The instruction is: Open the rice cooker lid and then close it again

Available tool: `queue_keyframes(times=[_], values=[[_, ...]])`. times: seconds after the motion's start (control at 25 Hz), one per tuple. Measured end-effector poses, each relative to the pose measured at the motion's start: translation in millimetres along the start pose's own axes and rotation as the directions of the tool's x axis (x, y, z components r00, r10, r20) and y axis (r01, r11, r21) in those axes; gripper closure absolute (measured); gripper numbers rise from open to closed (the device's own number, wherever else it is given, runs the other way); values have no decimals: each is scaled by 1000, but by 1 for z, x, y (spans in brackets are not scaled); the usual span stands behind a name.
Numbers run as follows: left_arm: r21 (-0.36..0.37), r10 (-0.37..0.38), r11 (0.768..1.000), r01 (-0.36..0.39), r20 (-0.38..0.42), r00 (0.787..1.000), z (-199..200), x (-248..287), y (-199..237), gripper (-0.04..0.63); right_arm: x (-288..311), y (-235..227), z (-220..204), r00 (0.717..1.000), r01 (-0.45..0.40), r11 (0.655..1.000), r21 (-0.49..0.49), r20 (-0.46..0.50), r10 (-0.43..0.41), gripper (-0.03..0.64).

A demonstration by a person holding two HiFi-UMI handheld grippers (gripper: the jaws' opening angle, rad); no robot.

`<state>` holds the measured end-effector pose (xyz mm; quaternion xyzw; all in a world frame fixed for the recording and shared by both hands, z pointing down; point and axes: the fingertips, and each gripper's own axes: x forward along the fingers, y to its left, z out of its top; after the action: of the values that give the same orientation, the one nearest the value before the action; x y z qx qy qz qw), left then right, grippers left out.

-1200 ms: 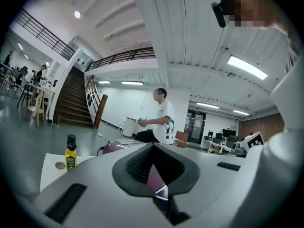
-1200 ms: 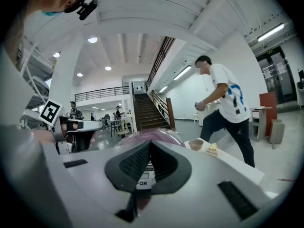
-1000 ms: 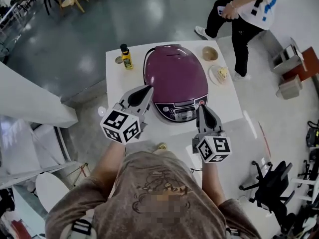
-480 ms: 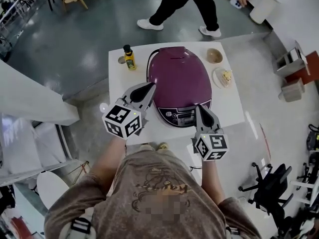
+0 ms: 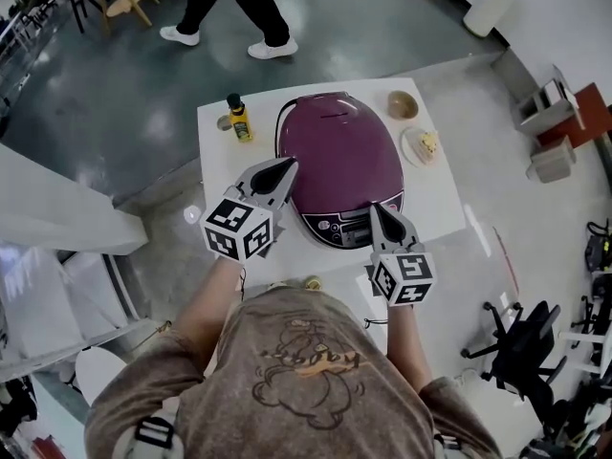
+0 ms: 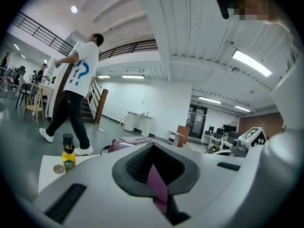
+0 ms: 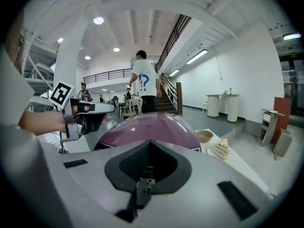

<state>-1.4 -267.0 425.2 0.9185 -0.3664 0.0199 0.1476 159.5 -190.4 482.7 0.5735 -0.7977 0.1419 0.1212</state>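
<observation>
- The purple rice cooker [image 5: 339, 156] sits in the middle of a small white table [image 5: 440, 208], in the upper centre of the head view, with its lid [image 5: 337, 137] down.
- The left gripper [image 5: 286, 165] has its jaws together and nothing in them. Its tip is at the cooker's left flank, and I can't tell whether it touches.
- The right gripper [image 5: 373, 208] also has its jaws drawn together and empty. It points at the right end of the control panel [image 5: 346, 224] on the cooker's near side.
- A yellow bottle [image 5: 236, 119] with a black cap stands at the table's upper left corner, apart from the cooker.
- To the cooker's right are a small bowl [image 5: 403, 104] and, below it in the frame, a plate [image 5: 413, 147] with a piece of cake [image 5: 427, 142].
- Someone [image 5: 229, 3] is walking across the grey floor at the top left of the head view.
</observation>
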Motion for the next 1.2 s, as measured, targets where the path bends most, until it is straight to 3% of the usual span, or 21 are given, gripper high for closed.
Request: queue_keyframes(times=[0.84,1.2], values=[[41,-33,999,35,-55,998,-17,29,-4,578,1,1,-2,999,-36,999,-16,-23,36,618],[75,1,997,6,-96,995,-30,33,-3,578,0,1,-3,999,-47,999,-18,-26,47,620]])
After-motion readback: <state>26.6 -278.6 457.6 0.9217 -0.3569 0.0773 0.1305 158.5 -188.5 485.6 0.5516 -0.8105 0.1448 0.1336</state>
